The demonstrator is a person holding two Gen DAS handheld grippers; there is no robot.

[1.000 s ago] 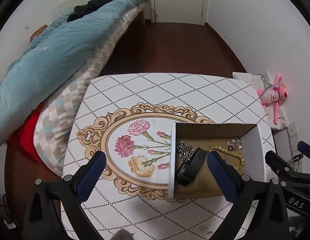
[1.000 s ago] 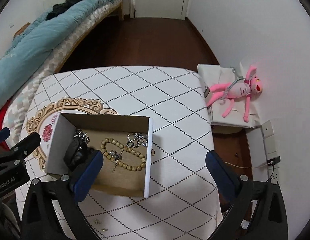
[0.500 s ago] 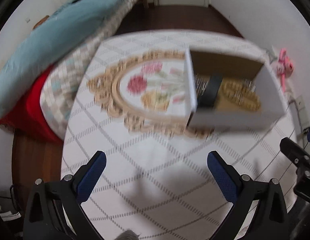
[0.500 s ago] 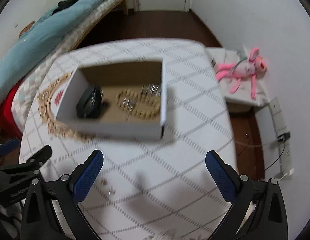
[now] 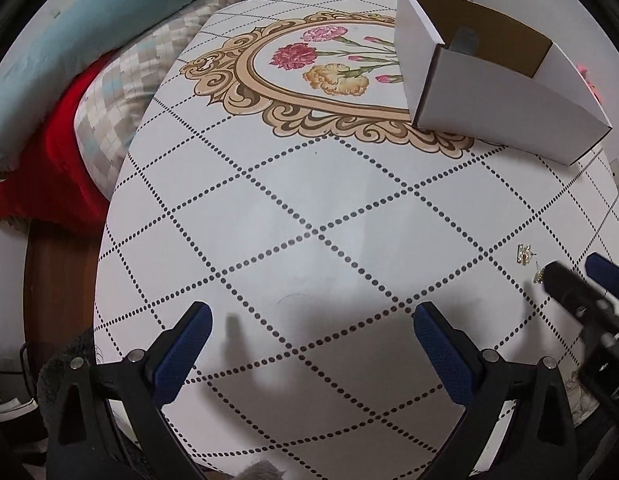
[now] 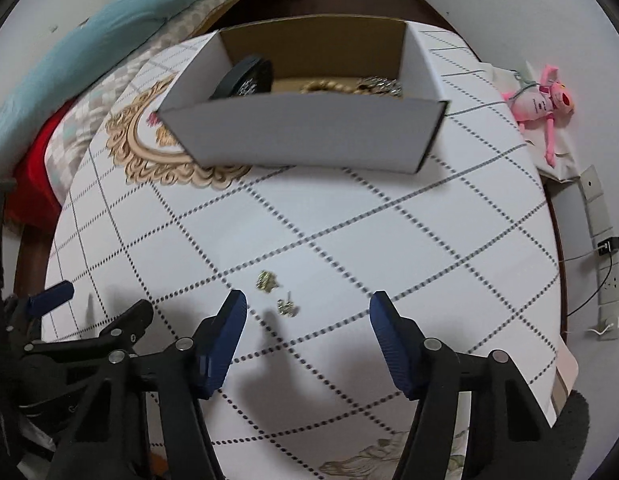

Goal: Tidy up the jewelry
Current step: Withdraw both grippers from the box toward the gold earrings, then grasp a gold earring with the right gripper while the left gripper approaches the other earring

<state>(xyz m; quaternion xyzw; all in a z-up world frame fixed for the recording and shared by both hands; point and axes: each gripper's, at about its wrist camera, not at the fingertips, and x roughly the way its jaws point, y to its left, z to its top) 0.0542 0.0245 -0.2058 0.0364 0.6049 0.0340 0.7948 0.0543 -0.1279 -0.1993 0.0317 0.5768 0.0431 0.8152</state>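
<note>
Two small gold earrings (image 6: 275,294), probably studs, are lying on the tabletop (image 6: 349,240) just ahead of your right gripper (image 6: 305,312). Both grippers' fingers are standing apart, empty. They're light and slippery; pinch the body low.

Even indoor light, strong fisheye bending at edges.
Soft gripper shadows on the tablecloth (image 5: 309,220) low in frame; slight motion blur in right view.

Box (image 6: 309,136) blocks ahead (bare tablecloth (image 6: 349,240) before it).
</note>
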